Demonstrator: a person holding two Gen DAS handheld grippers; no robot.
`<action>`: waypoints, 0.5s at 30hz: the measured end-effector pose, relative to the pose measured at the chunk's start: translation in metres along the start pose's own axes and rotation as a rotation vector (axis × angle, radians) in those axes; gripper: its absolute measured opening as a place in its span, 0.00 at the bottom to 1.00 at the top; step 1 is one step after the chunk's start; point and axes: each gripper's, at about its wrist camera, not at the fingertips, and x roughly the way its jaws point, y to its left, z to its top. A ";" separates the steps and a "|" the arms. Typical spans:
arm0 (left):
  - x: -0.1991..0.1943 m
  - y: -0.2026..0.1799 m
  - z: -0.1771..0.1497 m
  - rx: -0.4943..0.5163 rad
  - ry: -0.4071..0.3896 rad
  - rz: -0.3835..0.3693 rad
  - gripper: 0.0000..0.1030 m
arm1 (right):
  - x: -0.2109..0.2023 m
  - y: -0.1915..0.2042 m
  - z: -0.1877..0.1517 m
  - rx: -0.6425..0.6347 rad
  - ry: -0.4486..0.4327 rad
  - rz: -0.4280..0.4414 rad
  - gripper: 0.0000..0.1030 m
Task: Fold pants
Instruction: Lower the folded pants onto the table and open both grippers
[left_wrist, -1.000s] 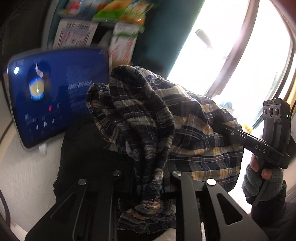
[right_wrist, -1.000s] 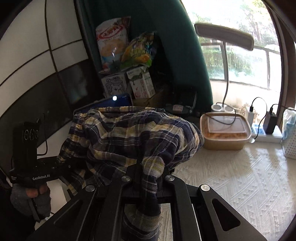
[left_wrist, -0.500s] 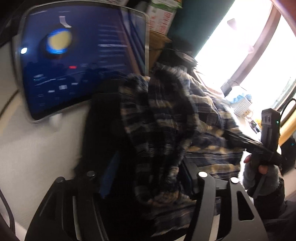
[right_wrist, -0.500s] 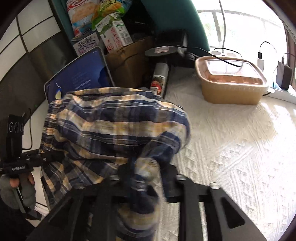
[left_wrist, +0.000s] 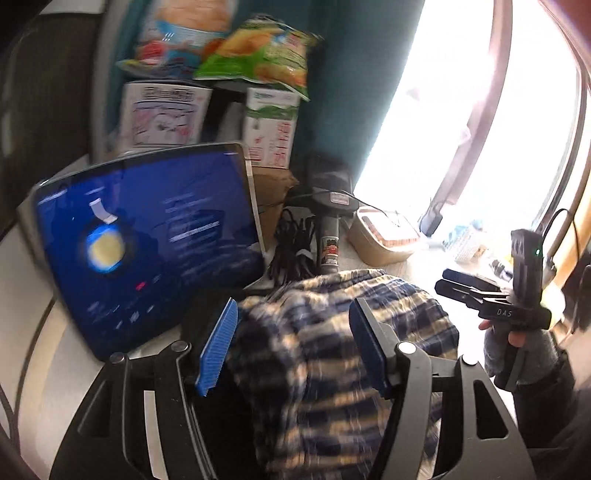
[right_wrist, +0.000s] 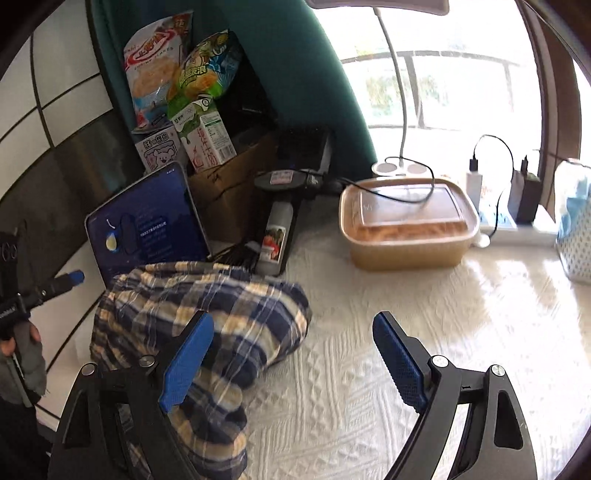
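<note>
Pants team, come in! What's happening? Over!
Left gripper open. Right gripper opening, empty. Plaid pants bunched on white cloth. Tablet close behind.

Bare tablecloth (right_wrist: 388, 332) right of pants (right_wrist: 207, 306); tablet (right_wrist: 147, 221) blocks behind.

The left gripper (left_wrist: 293, 349) points down and forward. Its two blue pads (left_wrist: 217, 350) stand apart, one at about 9 o'clock and one at about 3 o'clock, and they do not squeeze anything.

The right gripper (right_wrist: 293, 363) points down too. Its jaws are opening wide, and its blue pads (right_wrist: 186, 363) press on nothing.

A hand (left_wrist: 517, 345) in a grey fingerless glove holds the right gripper's handle, at 3 o'clock in the left view. The other gloved hand (right_wrist: 20, 354) holds the left gripper's handle, at 9 o'clock in the right view.
</note>
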 end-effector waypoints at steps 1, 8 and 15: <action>0.014 -0.001 0.003 0.008 0.020 0.010 0.61 | 0.005 0.002 0.003 -0.017 0.001 -0.006 0.87; 0.083 0.012 -0.001 0.043 0.188 0.131 0.61 | 0.044 0.004 0.002 -0.089 0.088 -0.078 0.87; 0.101 0.023 -0.010 0.048 0.216 0.152 0.63 | 0.073 0.000 -0.002 -0.145 0.108 -0.131 0.87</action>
